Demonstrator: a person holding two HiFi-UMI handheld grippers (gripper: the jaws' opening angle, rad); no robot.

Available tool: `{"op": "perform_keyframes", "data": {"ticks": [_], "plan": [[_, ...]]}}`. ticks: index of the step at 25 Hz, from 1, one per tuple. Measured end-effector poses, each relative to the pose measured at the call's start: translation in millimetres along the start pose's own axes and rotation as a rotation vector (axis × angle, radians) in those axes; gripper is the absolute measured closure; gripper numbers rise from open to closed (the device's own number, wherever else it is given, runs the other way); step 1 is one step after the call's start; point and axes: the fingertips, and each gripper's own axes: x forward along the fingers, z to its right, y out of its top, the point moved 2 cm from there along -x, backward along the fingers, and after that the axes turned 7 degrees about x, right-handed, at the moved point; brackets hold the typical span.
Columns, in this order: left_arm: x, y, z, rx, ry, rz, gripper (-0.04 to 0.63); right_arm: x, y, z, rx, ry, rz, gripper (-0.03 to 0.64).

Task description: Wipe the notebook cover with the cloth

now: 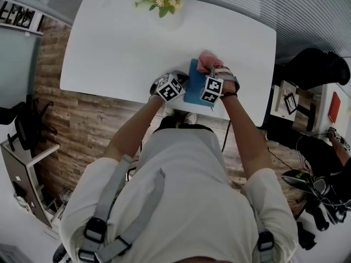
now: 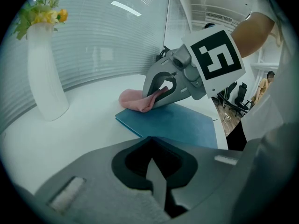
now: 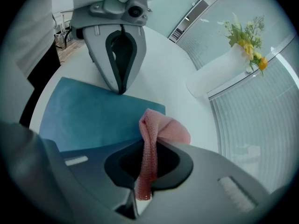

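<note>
Pink knitted cloth (image 3: 156, 127) is pinched in your right tool (image 3: 140, 190), whose jaws are clenched on a hanging strip of it. The loose bunch bulges ahead of the tips at one corner of the blue notebook (image 3: 93, 118). That notebook lies closed and flat on the white tabletop (image 1: 120, 43), close to the edge nearest you. Your left tool (image 2: 156, 169) has its jaws pressed together with nothing between them, and in the right gripper view its tip meets the notebook's far edge. The only print on show is the black-and-white square pattern on the right tool's marker cube (image 2: 216, 55). A white vase (image 2: 44, 73) of yellow flowers (image 2: 44, 15) stands well apart at the far side of the tabletop.
</note>
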Motion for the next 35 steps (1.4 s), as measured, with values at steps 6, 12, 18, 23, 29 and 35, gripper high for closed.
{"op": "perform_keyframes", "data": {"ticks": [6, 12, 18, 23, 29, 35], "plan": [[1, -1, 0, -0.002, -0.003, -0.001, 0.595, -2, -2, -8, -0.035, 0.009, -0.017, 0.607], [1, 0, -1, -0.004, -0.007, -0.001, 0.598, -5, -2, -11, -0.042, 0.011, -0.014, 0.609], [3, -1, -1, -0.003, -0.007, -0.002, 0.598, -7, -2, -16, -0.051, 0.017, -0.018, 0.609], [3, -1, 0, -0.01, -0.014, -0.004, 0.598, -10, -1, -22, -0.056, 0.017, -0.015, 0.609], [0, 1, 0, -0.007, -0.01, -0.004, 0.598, -16, 0, -28, -0.062, 0.016, -0.015, 0.609], [2, 0, 0, -0.012, -0.014, -0.007, 0.598, -19, 0, -34, -0.065, 0.021, -0.01, 0.609]]}}
